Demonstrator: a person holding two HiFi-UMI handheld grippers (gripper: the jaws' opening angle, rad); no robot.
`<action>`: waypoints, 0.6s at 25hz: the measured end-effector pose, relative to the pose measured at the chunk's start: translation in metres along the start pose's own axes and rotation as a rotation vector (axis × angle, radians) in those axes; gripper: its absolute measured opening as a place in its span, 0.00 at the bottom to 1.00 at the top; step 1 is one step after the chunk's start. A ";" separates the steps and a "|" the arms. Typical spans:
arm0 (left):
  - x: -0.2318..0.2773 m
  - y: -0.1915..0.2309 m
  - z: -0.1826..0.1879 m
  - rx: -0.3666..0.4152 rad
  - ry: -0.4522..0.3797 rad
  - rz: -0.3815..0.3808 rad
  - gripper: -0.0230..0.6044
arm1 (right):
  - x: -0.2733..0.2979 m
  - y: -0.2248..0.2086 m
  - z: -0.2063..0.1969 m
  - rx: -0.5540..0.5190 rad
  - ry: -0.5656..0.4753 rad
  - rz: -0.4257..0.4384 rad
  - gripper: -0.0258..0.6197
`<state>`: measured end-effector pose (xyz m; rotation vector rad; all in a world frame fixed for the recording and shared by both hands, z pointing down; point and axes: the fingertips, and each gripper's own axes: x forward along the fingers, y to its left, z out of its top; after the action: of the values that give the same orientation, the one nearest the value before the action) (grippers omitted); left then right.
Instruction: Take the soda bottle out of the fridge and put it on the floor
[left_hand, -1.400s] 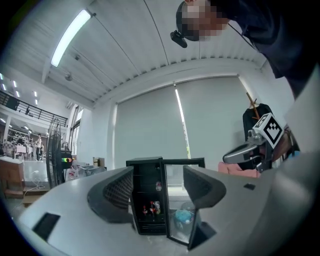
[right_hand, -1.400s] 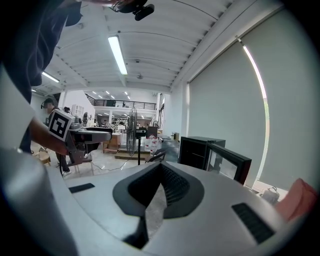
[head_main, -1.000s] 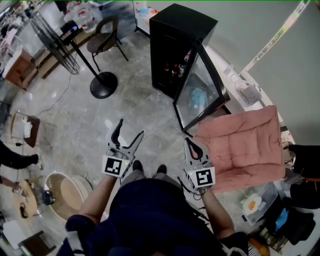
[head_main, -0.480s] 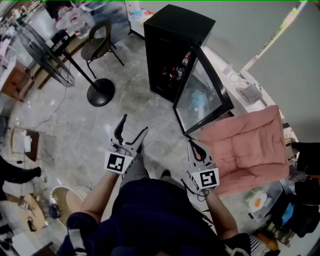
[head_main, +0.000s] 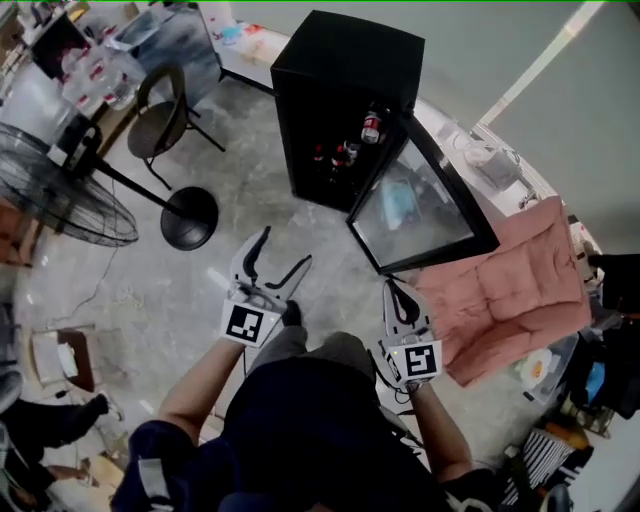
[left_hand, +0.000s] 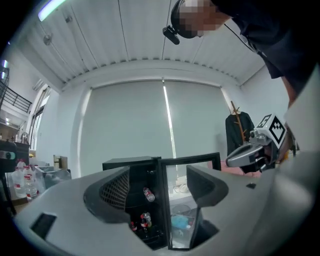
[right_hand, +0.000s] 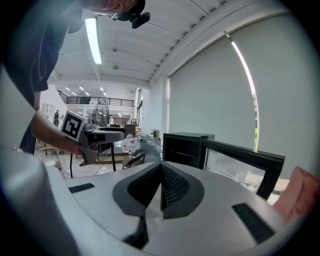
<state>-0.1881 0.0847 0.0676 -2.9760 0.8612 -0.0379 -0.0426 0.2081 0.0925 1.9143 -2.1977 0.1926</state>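
The black fridge (head_main: 345, 60) stands with its glass door (head_main: 420, 205) swung open. The soda bottle (head_main: 371, 127) sits inside it, higher than the smaller bottles (head_main: 340, 155); its label is red, the print too small to read. The left gripper (head_main: 285, 248) hangs over the floor (head_main: 150, 280), fingers spread and empty. The right gripper (head_main: 393, 290) has its fingers clenched together on nothing.

Grey marble floor (head_main: 250, 195), chair (head_main: 160, 108), standing fan (head_main: 58, 197)
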 end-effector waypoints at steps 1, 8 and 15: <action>0.009 0.009 -0.004 0.004 0.006 -0.015 0.58 | 0.009 0.000 0.001 0.007 0.003 -0.013 0.07; 0.080 0.041 -0.034 0.013 0.032 -0.072 0.58 | 0.057 -0.013 0.001 0.002 0.012 -0.056 0.07; 0.145 0.047 -0.068 0.013 0.087 -0.067 0.58 | 0.088 -0.053 -0.007 0.028 0.002 -0.064 0.07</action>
<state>-0.0933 -0.0346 0.1351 -3.0101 0.7662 -0.1763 -0.0005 0.1181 0.1185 1.9951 -2.1399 0.2159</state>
